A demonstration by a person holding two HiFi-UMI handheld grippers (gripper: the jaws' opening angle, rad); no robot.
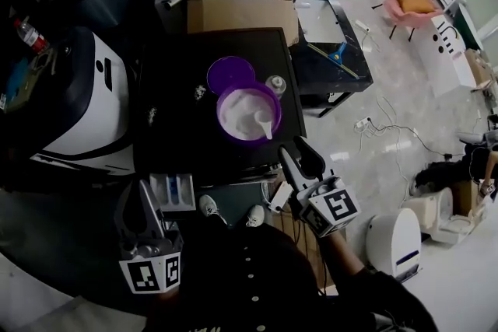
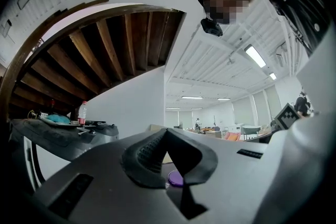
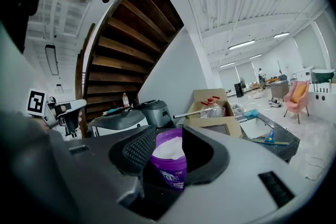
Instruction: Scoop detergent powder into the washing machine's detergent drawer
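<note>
**Both hand-held grippers short of the open detergent tub**

Head view: a purple detergent tub (image 1: 221, 114) stood open near the middle of the black desk (image 1: 175, 128), filled with white powder, with a white scoop (image 1: 264, 121) resting in it. The tub's purple lid (image 1: 230, 75) lay flat just behind it, and a small clear jar (image 1: 275, 84) stood beside both. The white detergent drawer (image 1: 173, 192), with blue compartments, sat at the desk's near edge, well apart from the tub. The white washing machine (image 1: 85, 101) stood to the left of the desk, and a cardboard box (image 1: 241, 13) holding plastic bottles stood behind it.

The right hand-held gripper (image 1: 299, 154) hovered at the desk's near edge, pointing toward the tub. In the right gripper view its jaws stood wide apart; the tub (image 3: 169, 171) showed between them but farther off, untouched.

The left hand-held gripper (image 1: 138, 202) lay just beside the drawer. In the left gripper view its jaw tips (image 2: 167, 131) met, with nothing between them.
</note>
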